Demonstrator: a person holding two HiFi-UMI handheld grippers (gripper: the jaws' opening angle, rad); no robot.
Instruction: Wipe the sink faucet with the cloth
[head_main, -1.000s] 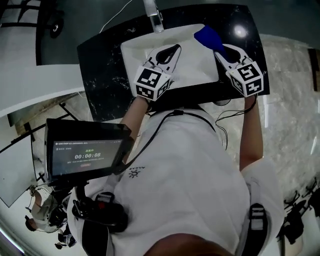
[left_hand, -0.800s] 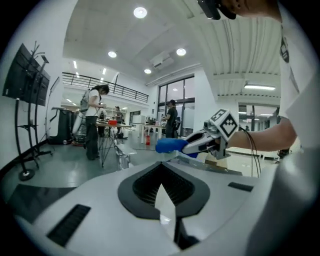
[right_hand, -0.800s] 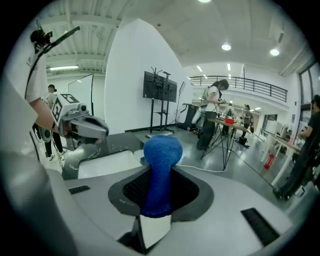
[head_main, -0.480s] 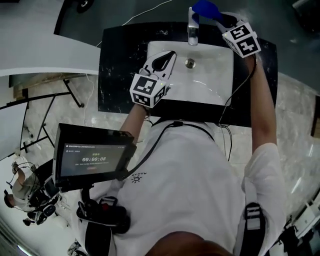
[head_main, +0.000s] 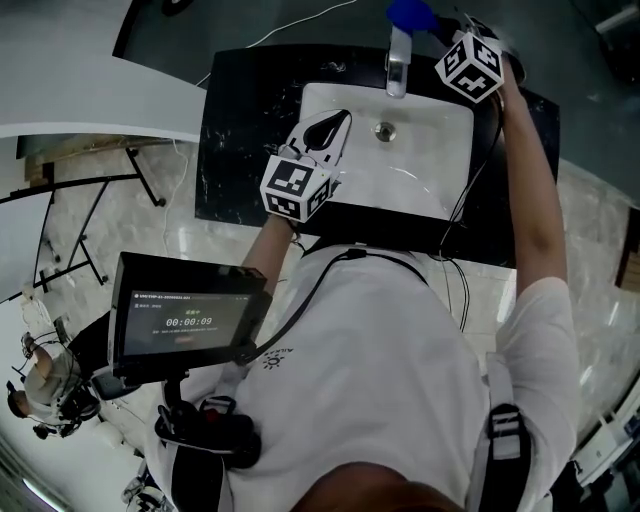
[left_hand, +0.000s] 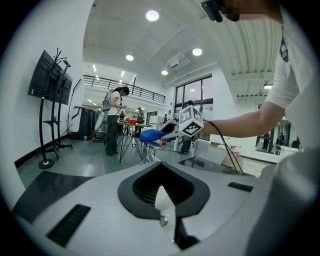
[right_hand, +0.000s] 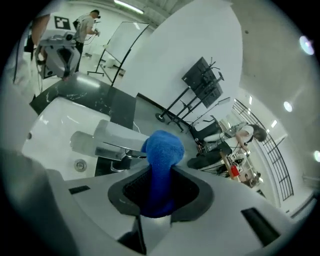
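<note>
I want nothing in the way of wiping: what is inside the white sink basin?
Only a round metal drain shows in the white rectangular basin. The left gripper covers its left edge.

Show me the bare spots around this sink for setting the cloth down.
Free: black counter left of the basin; basin floor between drain and right rim. Crowded: faucet, with cloth and right tool.

Beyond the left gripper's (head_main: 335, 122) closed fingertips, the sink (head_main: 425, 175) basin is found unobstructed as far as the drain (head_main: 384, 130). Just ahead of the right gripper's (head_main: 438, 35) fingertips, the way is blocked by the faucet (head_main: 398, 60), with the cloth (head_main: 410, 14) bunched between.
</note>
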